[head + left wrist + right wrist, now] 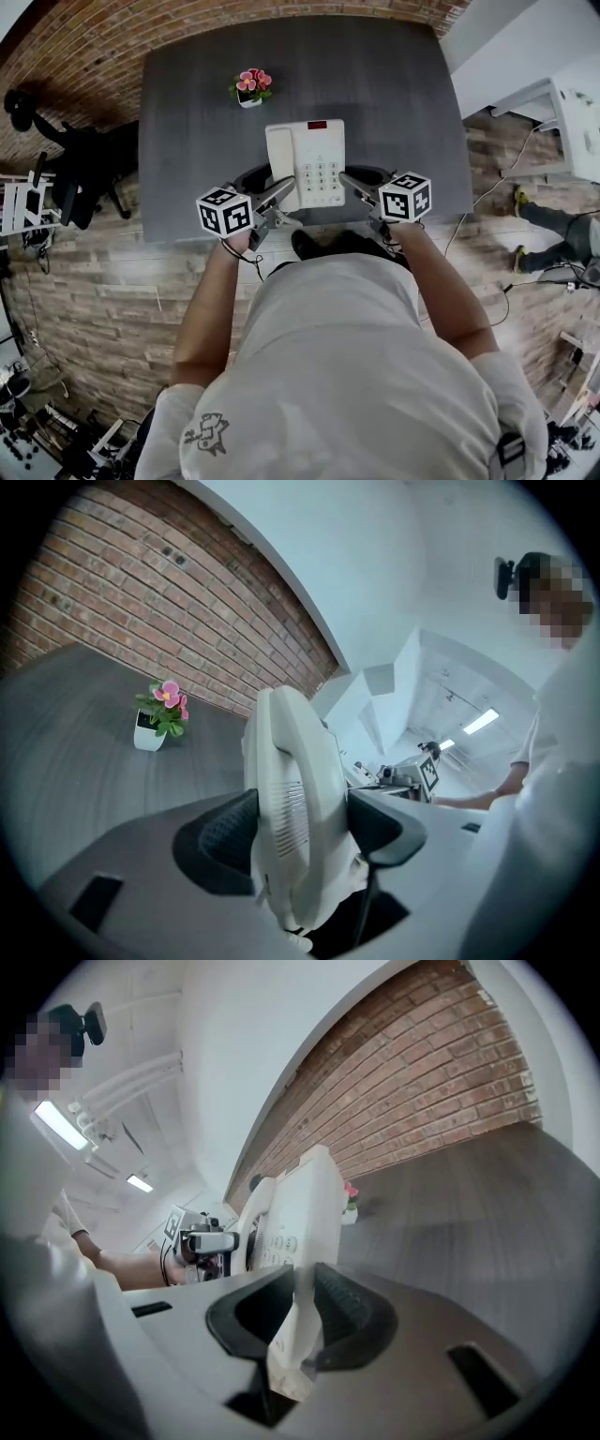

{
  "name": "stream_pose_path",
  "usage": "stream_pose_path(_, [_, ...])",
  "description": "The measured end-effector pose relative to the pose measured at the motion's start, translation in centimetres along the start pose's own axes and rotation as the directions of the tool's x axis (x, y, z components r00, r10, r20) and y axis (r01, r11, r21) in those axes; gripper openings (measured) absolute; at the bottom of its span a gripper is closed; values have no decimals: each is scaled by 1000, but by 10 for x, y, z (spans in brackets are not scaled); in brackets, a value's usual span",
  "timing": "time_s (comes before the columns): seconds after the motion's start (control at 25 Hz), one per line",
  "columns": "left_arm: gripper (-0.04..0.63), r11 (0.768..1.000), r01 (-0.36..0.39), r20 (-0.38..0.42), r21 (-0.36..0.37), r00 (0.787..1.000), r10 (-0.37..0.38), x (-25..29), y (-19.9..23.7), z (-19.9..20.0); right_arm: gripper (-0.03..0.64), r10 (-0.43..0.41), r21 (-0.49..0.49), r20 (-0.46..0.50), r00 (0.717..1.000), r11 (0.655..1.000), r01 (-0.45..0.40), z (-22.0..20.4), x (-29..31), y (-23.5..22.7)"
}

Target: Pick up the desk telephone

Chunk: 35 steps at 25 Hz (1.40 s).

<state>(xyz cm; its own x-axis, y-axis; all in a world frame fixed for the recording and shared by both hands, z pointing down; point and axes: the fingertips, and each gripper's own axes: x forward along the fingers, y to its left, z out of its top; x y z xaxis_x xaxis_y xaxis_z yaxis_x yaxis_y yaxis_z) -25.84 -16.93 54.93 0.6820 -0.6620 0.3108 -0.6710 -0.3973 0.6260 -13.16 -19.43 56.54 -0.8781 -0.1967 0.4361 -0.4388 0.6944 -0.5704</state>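
Note:
A cream desk telephone (307, 163) with a keypad and a handset on its left side hangs above the dark grey table (187, 112), held from both sides. My left gripper (281, 190) is shut on the phone's left edge, clamping the handset (298, 808) and base between its black pads. My right gripper (354, 185) is shut on the thin right edge of the phone (298, 1241). In each gripper view the other gripper shows beyond the phone.
A small white pot of pink flowers (250, 86) stands on the table behind the phone. Brick-patterned floor surrounds the table, with an office chair (75, 169) at the left and cables and equipment (553, 225) at the right.

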Motion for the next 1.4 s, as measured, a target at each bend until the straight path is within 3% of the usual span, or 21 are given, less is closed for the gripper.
stream_pose_path(0.68, [314,999,-42,72,23,997,41,43,-75,9,72,55,-63,9,998,997,-54,19,-82,-18])
stream_pose_path(1.4, [313,993,-110,72,35,992,108,49,-143,-42,71,104,-92,11,995,990,-102,-24,-148,-10])
